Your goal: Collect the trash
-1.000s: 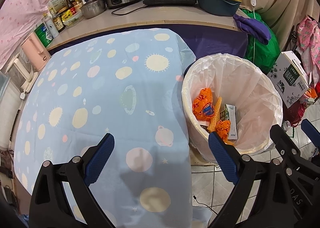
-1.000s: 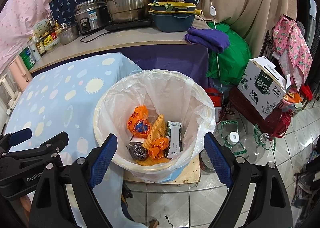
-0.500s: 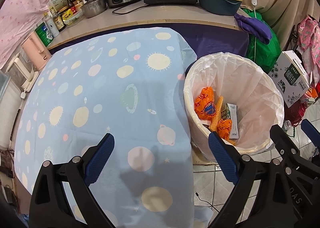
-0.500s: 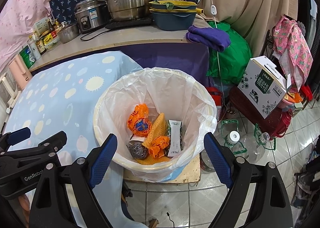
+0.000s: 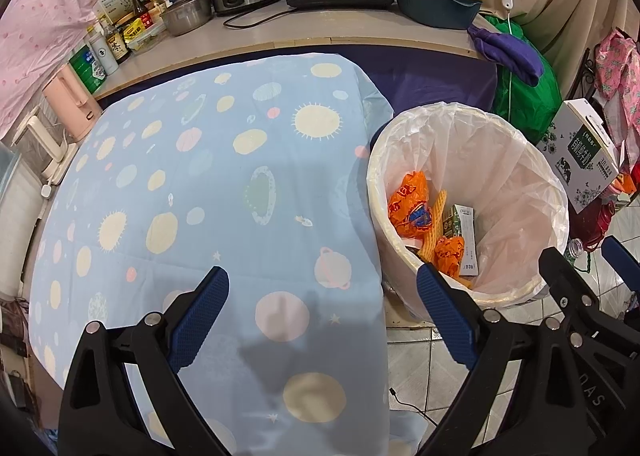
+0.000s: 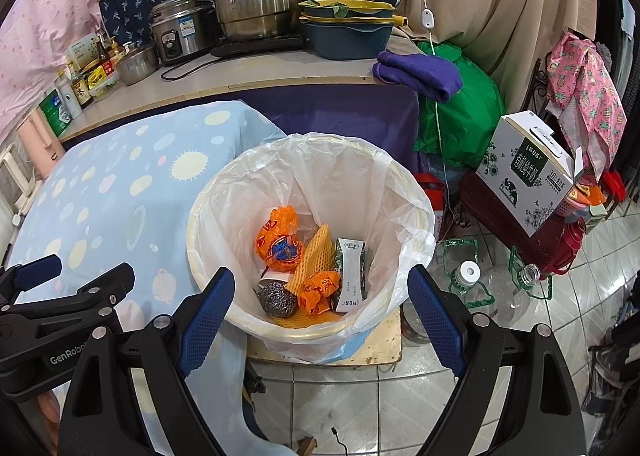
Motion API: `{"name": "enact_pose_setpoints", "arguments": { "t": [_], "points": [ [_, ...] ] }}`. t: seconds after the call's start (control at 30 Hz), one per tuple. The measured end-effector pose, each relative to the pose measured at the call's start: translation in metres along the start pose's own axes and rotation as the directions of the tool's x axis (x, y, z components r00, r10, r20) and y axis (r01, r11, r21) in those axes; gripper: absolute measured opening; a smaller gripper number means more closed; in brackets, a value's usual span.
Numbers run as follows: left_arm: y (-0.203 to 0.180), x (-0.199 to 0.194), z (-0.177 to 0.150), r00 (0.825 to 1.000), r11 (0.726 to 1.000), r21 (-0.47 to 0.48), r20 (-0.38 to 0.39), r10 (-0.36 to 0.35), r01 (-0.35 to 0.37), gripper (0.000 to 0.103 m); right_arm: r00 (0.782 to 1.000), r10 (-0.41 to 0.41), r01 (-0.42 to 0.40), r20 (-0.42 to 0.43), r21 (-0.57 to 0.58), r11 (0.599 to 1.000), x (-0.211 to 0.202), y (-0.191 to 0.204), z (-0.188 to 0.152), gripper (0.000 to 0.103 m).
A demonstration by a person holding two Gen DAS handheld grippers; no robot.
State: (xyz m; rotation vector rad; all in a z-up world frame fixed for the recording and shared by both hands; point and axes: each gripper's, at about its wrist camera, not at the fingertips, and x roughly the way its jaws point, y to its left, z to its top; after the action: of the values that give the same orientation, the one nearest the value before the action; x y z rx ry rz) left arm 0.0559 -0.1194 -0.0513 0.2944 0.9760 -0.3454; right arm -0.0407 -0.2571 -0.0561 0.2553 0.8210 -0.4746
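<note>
A round bin with a white plastic liner [image 6: 416, 216] [image 5: 532, 176] stands on the floor right of the table. Inside lie orange wrappers [image 6: 278, 242] [image 5: 410, 208], a yellow foam net [image 6: 316, 256], a steel scourer [image 6: 276, 298] and a small carton [image 6: 351, 274] [image 5: 464, 224]. My left gripper [image 5: 322, 292] is open and empty above the table's front right part. My right gripper [image 6: 320, 296] is open and empty above the bin's near rim. The left gripper also shows at the left of the right wrist view [image 6: 60, 296].
The table has a blue planet-print cloth [image 5: 200, 176]. A counter behind holds steel pots [image 6: 256, 0], a rice cooker [image 6: 180, 32], a blue basin [image 6: 346, 36] and bottles [image 5: 104, 52]. A milk box [image 6: 528, 172], green bag [image 6: 456, 124] and plastic bottles [image 6: 468, 280] stand right of the bin.
Both grippers have drifted back slightly, so the bin and table sit a little farther up in view. Both stay open and empty; the trash in the bin is unchanged.
</note>
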Motion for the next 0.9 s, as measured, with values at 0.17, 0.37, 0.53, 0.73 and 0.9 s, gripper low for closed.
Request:
{"name": "enact_pose_setpoints", "arguments": {
  "t": [0.17, 0.37, 0.53, 0.73, 0.9],
  "points": [
    [0.0001, -0.0002, -0.0003, 1.0, 1.0, -0.002, 0.001, 0.001, -0.001, 0.091, 1.0, 0.0, 0.0, 0.0, 0.0, 1.0, -0.0001, 0.0, 0.0002, 0.085],
    [0.0003, -0.0003, -0.0002, 1.0, 1.0, -0.001, 0.001, 0.001, -0.001, 0.091, 1.0, 0.001, -0.001, 0.0, -0.001, 1.0, 0.0001, 0.0009, -0.0006, 0.085],
    [0.0011, -0.0001, -0.0005, 1.0, 1.0, 0.0, 0.001, 0.003, -0.003, 0.091, 1.0, 0.0, 0.0, -0.001, -0.001, 1.0, 0.0001, 0.0011, -0.0009, 0.085],
    [0.0033, -0.0002, -0.0007, 1.0, 1.0, 0.0, -0.001, 0.002, -0.002, 0.091, 1.0, 0.0, 0.0, 0.0, -0.004, 1.0, -0.0001, 0.0046, -0.0021, 0.085],
    [0.0051, -0.0005, -0.0014, 1.0, 1.0, 0.0, -0.004, 0.002, -0.002, 0.091, 1.0, 0.001, -0.001, -0.001, -0.002, 1.0, -0.0001, 0.0038, -0.0014, 0.085]
  ]
}}
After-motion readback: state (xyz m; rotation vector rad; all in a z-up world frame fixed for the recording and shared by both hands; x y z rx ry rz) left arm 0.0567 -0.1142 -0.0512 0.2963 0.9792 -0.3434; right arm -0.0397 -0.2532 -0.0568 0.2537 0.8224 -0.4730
